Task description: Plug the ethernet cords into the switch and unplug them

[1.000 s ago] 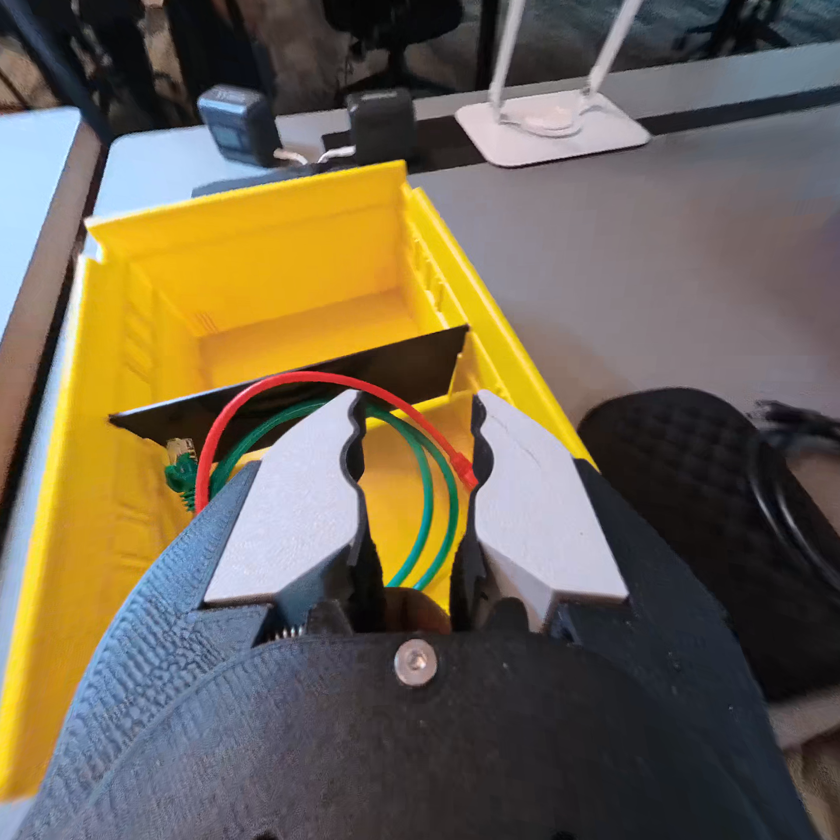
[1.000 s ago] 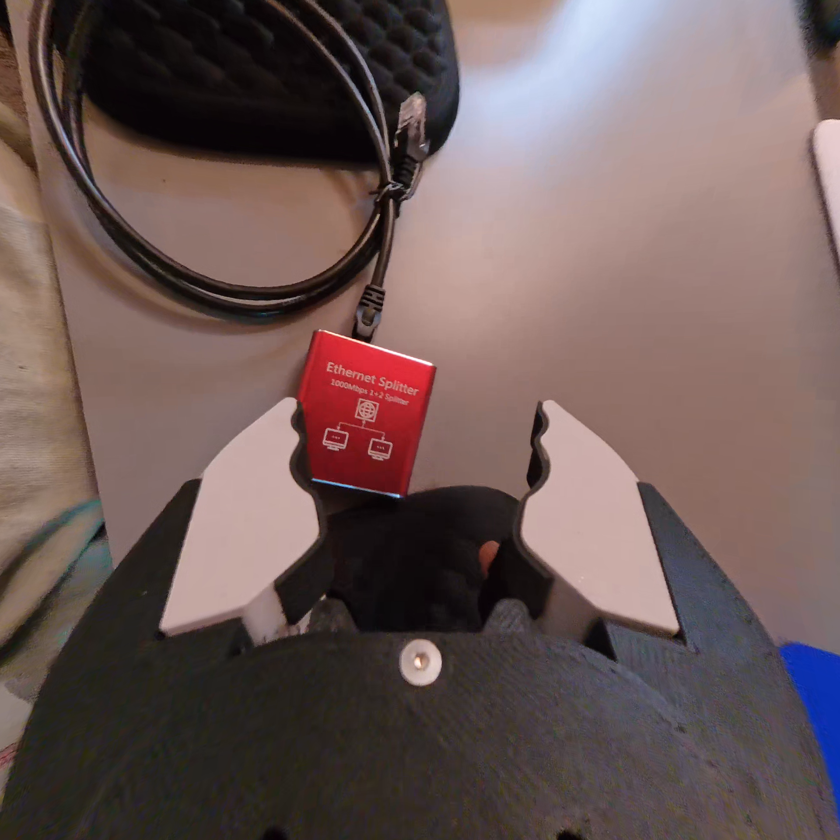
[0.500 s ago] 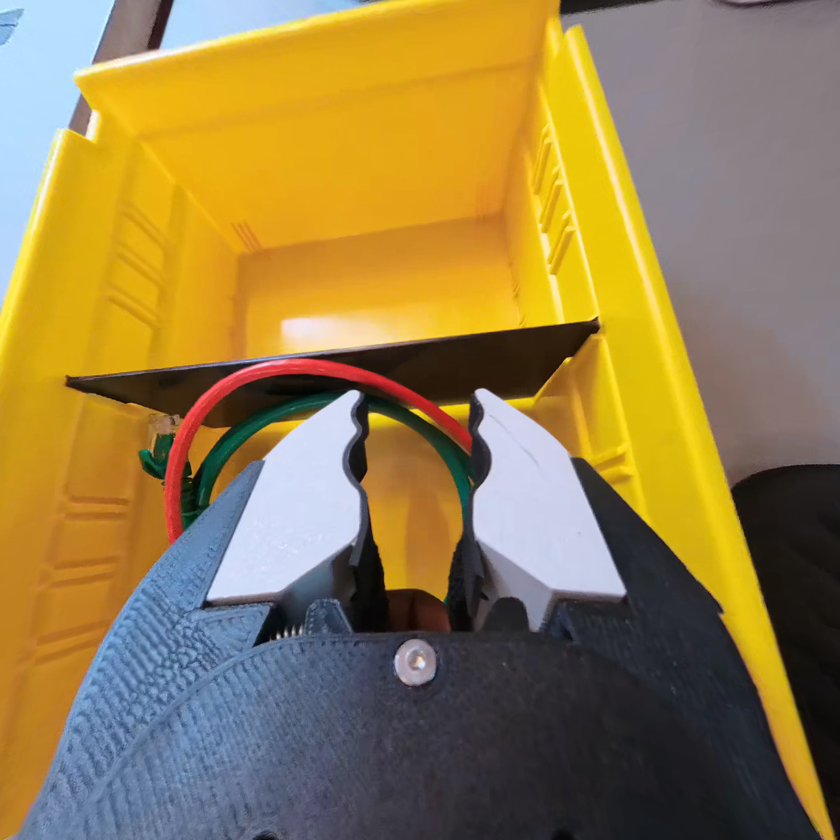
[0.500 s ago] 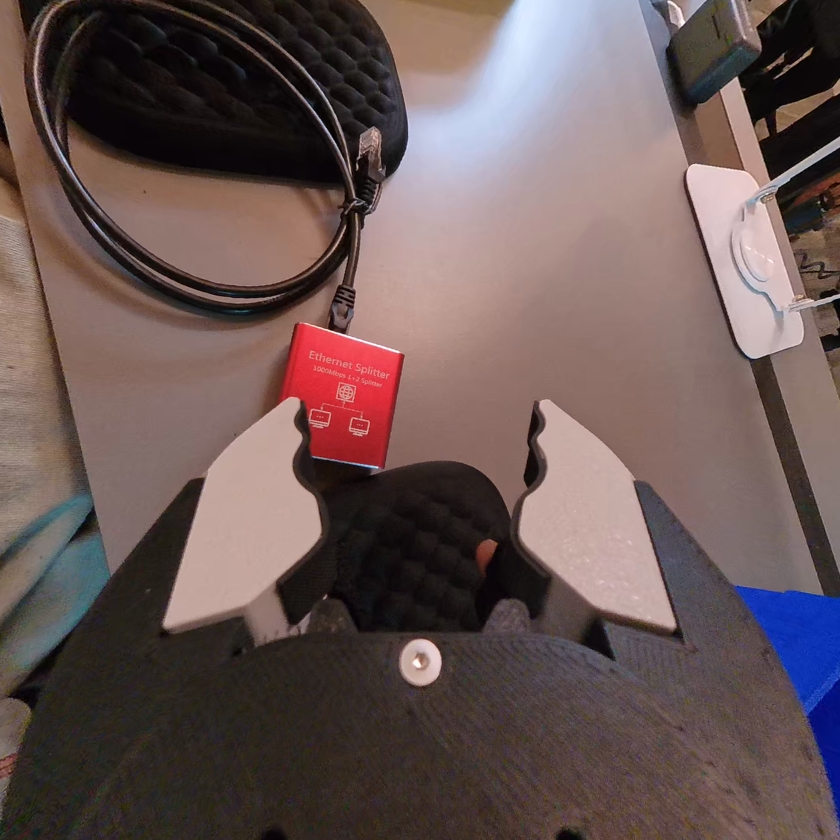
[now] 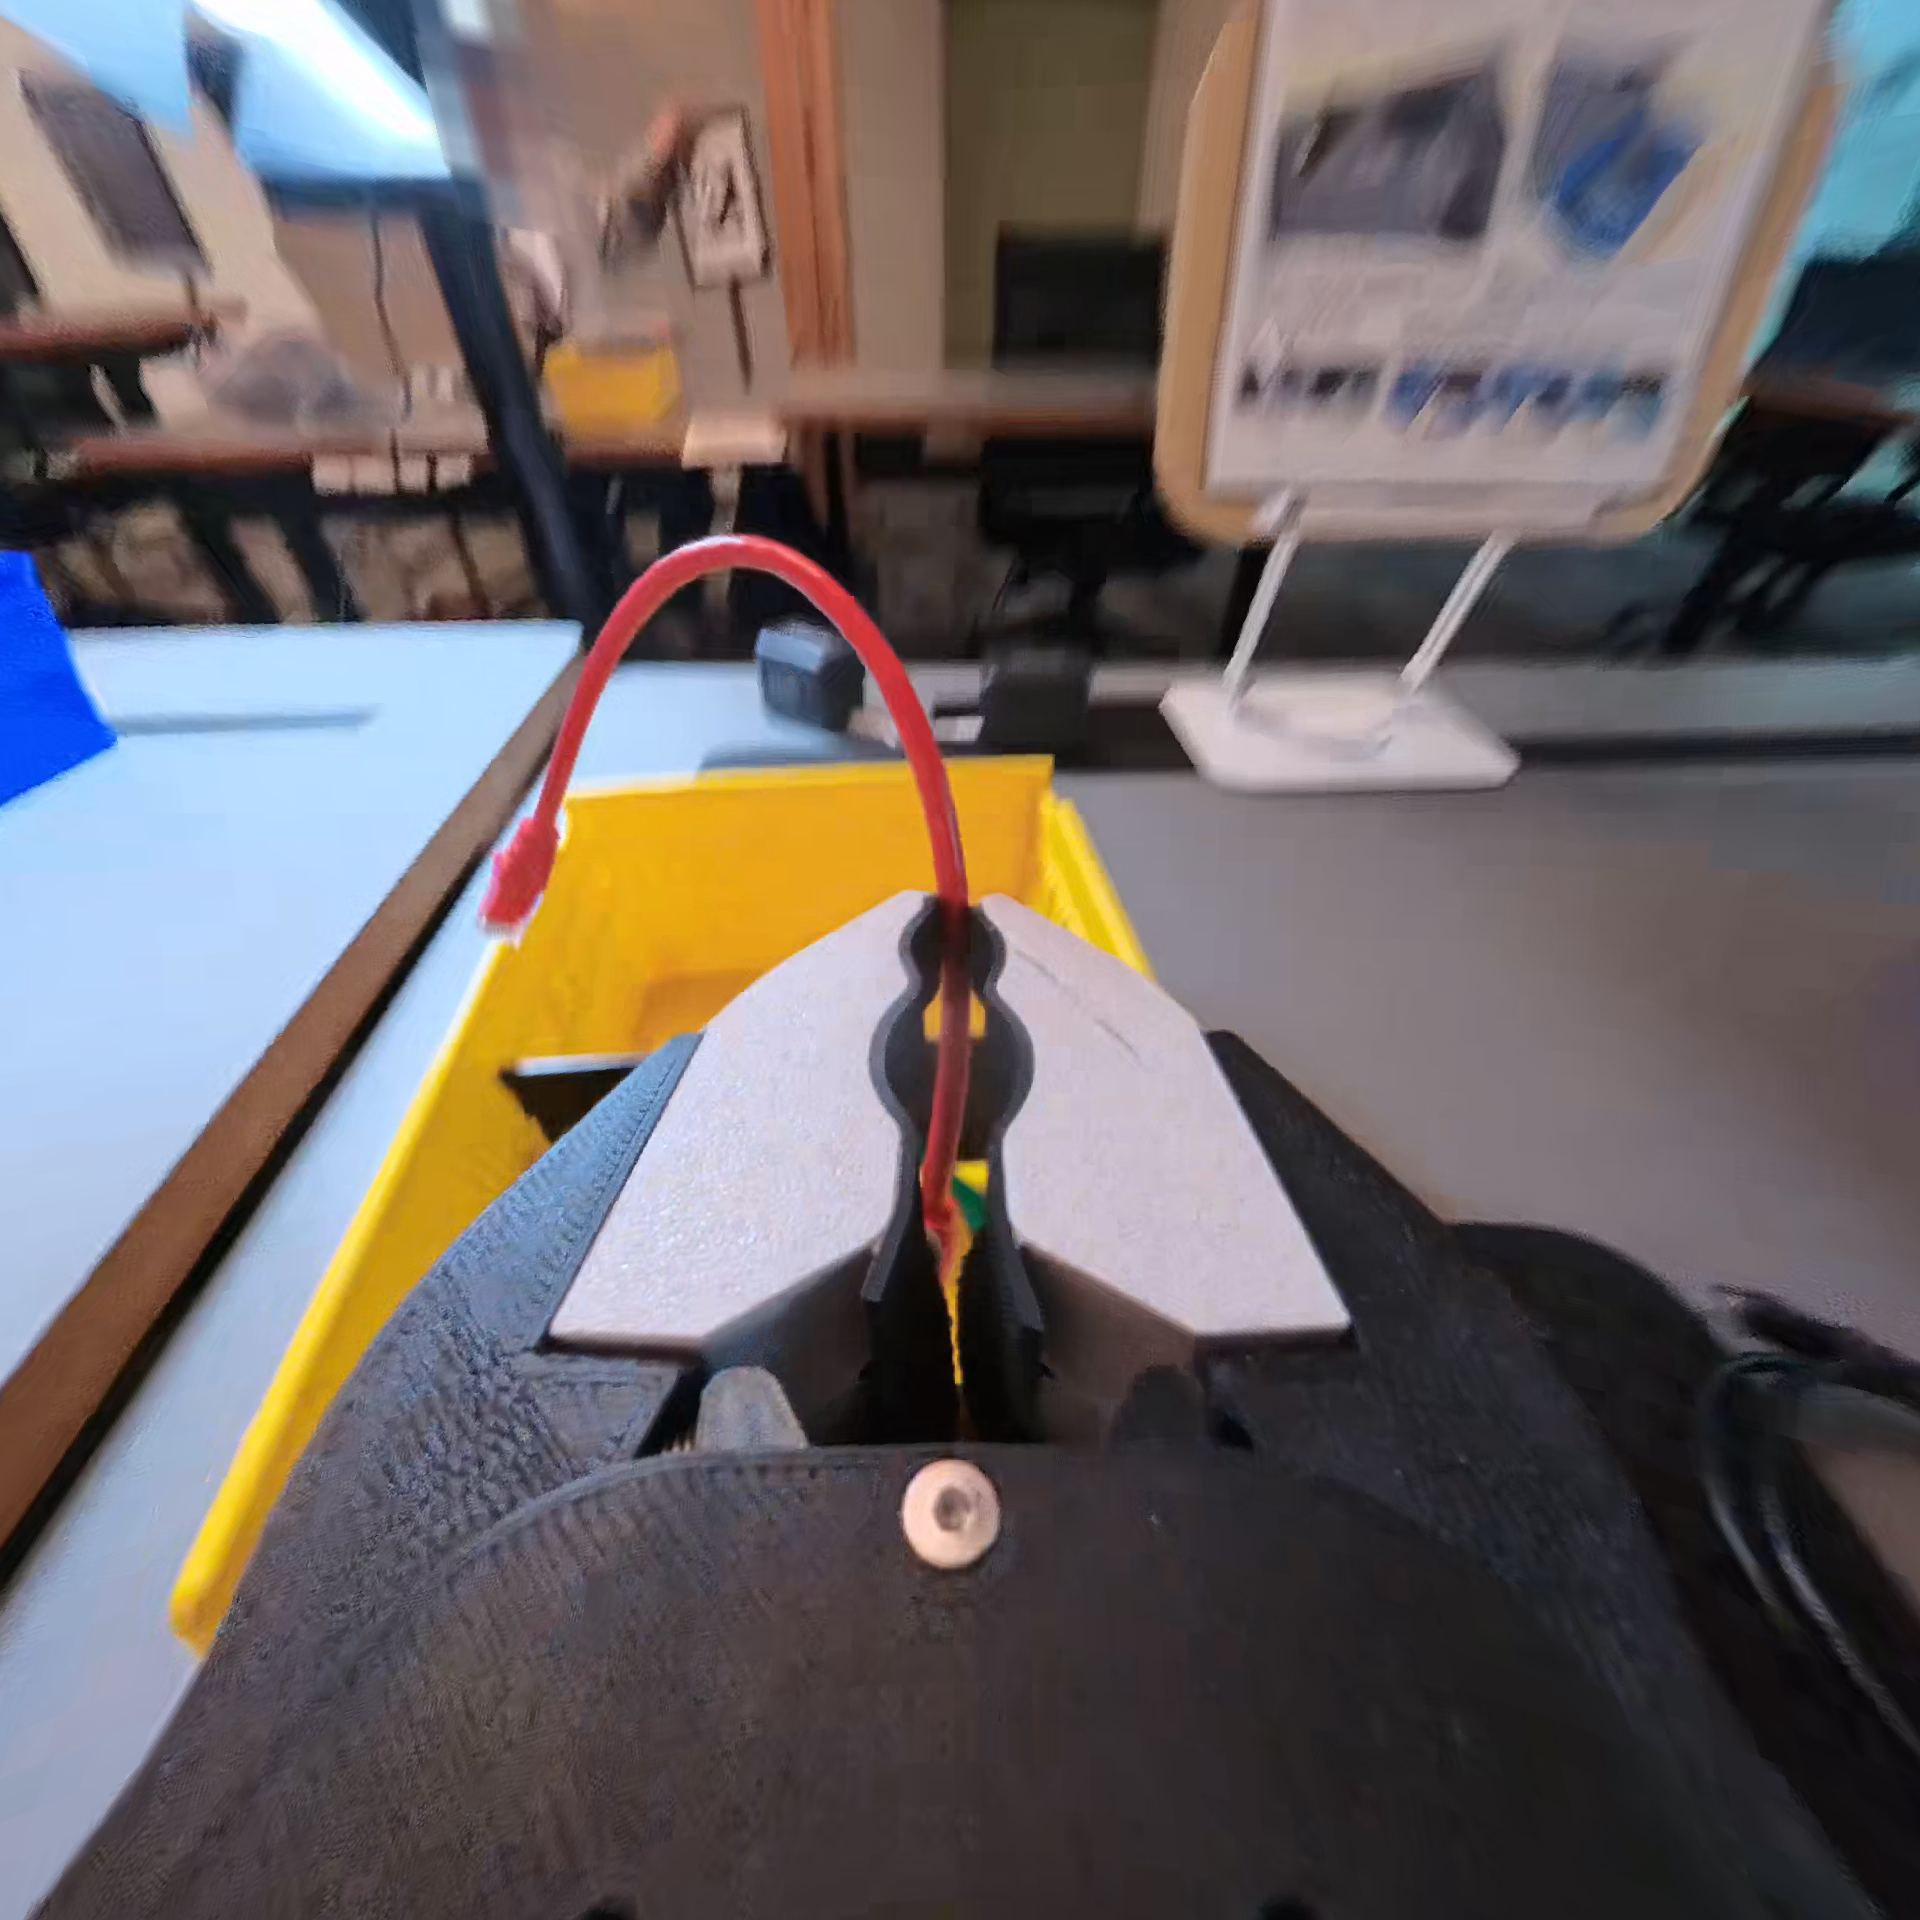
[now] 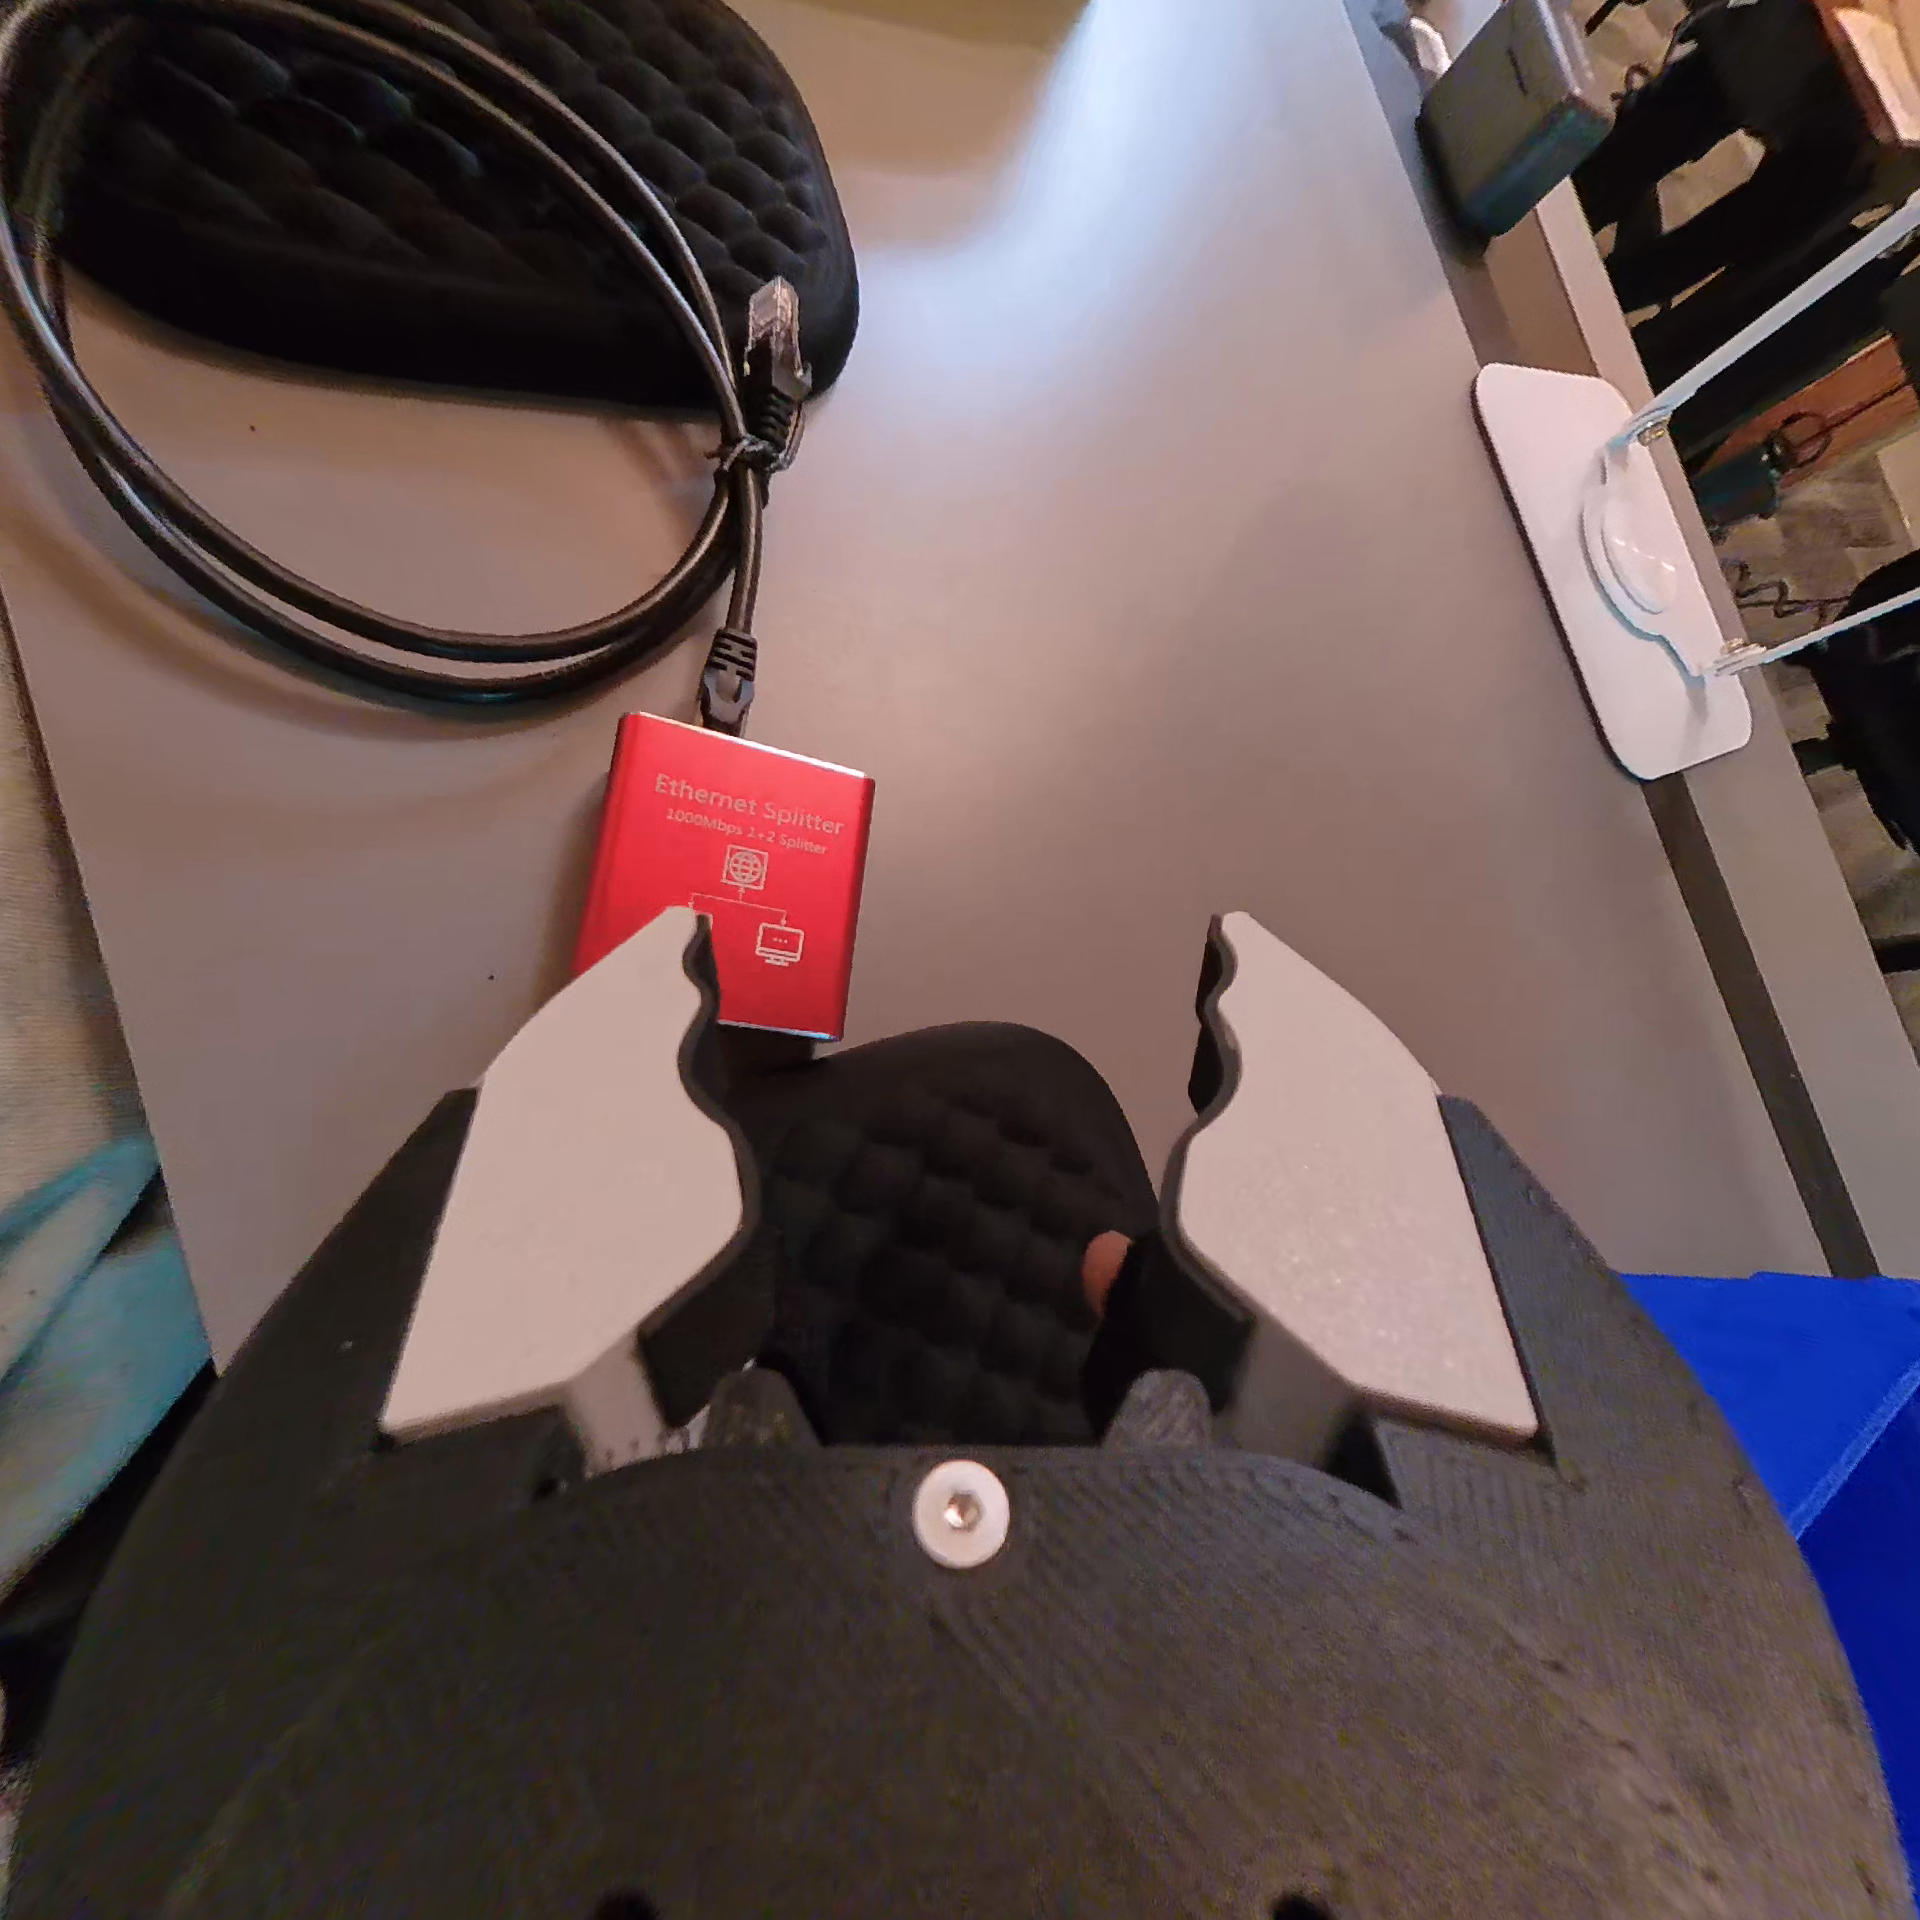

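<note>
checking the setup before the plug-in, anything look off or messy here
Mostly tidy. One oddity: the left gripper pinches the red cord mid-length, not at its plug, which dangles loose above the yellow bin. The black cable is plugged into the red switch.

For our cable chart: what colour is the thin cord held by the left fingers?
Red; clearest in the left wrist view.

A yellow bin [image 5: 665, 935] sits on a grey table [image 6: 1143, 623], and a black divider [image 5: 551, 1091] stands across its inside. A black bumpy pad [image 6: 436, 187] lies on the table. A white flat stand base [image 6: 1600, 582] sits near the table's edge. A sign board [image 5: 1475, 260] stands up on it, too blurry to make out. A blue bin [image 6: 1808, 1455] sits close by.
</note>
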The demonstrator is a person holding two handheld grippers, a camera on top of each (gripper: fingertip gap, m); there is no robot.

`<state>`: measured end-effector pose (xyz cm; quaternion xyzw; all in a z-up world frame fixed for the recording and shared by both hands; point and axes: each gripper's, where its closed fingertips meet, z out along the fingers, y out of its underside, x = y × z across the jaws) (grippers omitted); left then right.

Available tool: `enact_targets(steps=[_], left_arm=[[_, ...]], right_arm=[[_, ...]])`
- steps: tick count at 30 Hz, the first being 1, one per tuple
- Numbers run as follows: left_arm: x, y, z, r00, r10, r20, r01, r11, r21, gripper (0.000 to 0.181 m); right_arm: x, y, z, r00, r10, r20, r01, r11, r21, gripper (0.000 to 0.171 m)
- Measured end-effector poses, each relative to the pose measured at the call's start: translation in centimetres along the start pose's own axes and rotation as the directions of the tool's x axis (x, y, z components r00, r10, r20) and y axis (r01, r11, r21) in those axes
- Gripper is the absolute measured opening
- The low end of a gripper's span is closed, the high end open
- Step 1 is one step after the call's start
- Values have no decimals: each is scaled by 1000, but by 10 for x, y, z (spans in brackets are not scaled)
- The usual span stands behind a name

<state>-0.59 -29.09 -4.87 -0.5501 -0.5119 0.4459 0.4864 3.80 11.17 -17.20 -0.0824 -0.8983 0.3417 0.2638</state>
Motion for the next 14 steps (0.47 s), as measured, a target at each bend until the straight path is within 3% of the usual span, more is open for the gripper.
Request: enact_targets(steps=[4,8,10,14], left_arm=[[31,-44,-35,984,102,-145,-62,965,254,5],[93,-72,-73,879,149,-453,53,913,404,5],[126,-81,-95,759,199,-619,136,883,450,5],[175,-82,-140,369,254,-894,354,851,388,5]], right_arm=[[0,-16,-2,1000,-4,-12,5,996,83,86],[-4,-56,-14,1000,9,-2,-8,955,298,82],[-9,-81,-24,1000,12,25,-21,901,433,82],[-13,-130,-51,994,47,99,-104,696,711,72]])
